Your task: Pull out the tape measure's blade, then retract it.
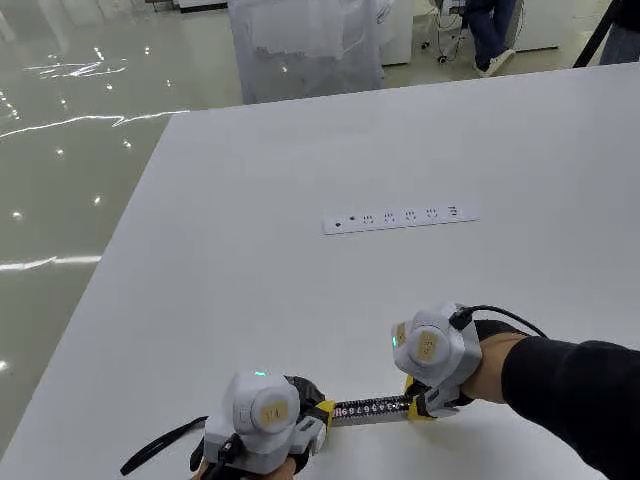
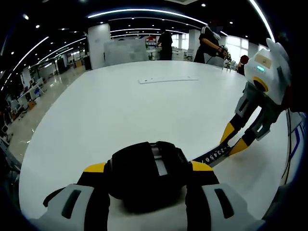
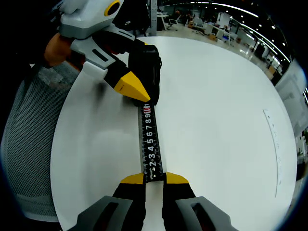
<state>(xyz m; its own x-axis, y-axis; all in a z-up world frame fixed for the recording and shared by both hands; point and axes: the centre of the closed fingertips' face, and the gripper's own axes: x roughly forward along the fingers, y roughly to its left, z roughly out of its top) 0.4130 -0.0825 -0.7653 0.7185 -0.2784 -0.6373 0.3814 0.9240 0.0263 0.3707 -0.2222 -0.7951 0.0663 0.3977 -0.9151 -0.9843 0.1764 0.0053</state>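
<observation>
Jaws of the left gripper (image 2: 148,167) were clamped on the black case (image 3: 147,67) of the tape measure, one yellow tip on each side, down by the near edge of the table (image 1: 300,260). The right gripper (image 3: 149,179) was pinched shut on the free end of the blade (image 3: 149,137). The blade ran short and straight between the two, low over the tabletop. A black strap (image 1: 160,445) lay on the table just left of the left gripper, and a black sleeve (image 1: 570,395) reached in behind the right one.

The table was white, matt and wide. A white power strip (image 1: 400,217) lay well beyond the grippers, towards the middle. Past the far edge stood something wrapped in clear plastic (image 1: 305,45). The glossy floor (image 1: 70,150) to the left threw back the ceiling lights. It was a big open hall, with long strip lights (image 2: 144,10) overhead, a white pillar (image 2: 98,45), and two people (image 2: 166,43) standing at the far end.

On the blade I could read black numerals 2 to 9, then a red 10 right at the case mouth. A round tan label (image 1: 427,346) sat on top of the right gripper, its marks too small to read, as were those on the power strip.
</observation>
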